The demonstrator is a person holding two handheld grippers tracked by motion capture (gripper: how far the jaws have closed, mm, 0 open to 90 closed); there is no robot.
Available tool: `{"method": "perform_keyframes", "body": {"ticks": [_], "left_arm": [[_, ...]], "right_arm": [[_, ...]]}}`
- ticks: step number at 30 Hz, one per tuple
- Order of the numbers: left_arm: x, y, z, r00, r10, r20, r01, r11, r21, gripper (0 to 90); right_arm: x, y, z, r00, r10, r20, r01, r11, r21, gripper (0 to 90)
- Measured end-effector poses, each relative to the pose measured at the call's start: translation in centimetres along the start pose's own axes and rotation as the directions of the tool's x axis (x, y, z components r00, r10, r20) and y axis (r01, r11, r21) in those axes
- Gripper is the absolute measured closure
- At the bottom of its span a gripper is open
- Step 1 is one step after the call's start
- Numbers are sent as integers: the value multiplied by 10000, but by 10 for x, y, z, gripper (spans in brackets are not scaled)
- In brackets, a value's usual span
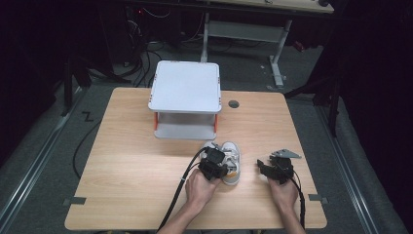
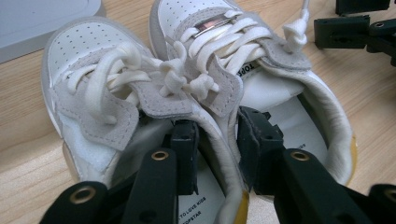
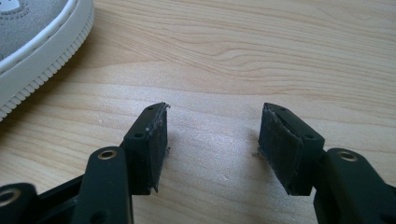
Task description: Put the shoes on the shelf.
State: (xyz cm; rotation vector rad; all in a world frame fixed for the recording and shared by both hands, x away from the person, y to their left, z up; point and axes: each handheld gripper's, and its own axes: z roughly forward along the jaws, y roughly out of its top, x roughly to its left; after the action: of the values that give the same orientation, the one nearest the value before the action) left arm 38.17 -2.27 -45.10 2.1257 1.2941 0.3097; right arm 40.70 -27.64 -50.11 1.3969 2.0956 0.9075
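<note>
Adjoining inner walls of two white shoes (image 2: 205,79) clenched between left hand-held gripper (image 2: 217,140) jaws.

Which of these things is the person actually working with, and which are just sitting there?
In use:
- pair of small white shoes, their inner walls pinched together
- left gripper, one jaw inside each shoe

Just there:
- right gripper, open over bare wood beside the shoes
- white two-tier stand behind the shoes
- wooden table
</note>
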Motion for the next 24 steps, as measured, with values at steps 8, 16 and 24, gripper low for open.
{"method": "perform_keyframes", "body": {"ticks": [8,16,24], "left_arm": [[7,-4,-2,9993,-150,352,160,9994,-297,788],[10,-8,-5,9978,-26,660,66,9982,-594,810],[16,-14,-14,9943,193,1052,-111,9968,-788,810]], "right_arm": [[0,0,0,10000,-2,15,2,10000,12,422],[0,0,0,10000,-33,-1,33,10000,5,410],[1,0,0,10000,-44,-13,44,10000,9,407]]}}
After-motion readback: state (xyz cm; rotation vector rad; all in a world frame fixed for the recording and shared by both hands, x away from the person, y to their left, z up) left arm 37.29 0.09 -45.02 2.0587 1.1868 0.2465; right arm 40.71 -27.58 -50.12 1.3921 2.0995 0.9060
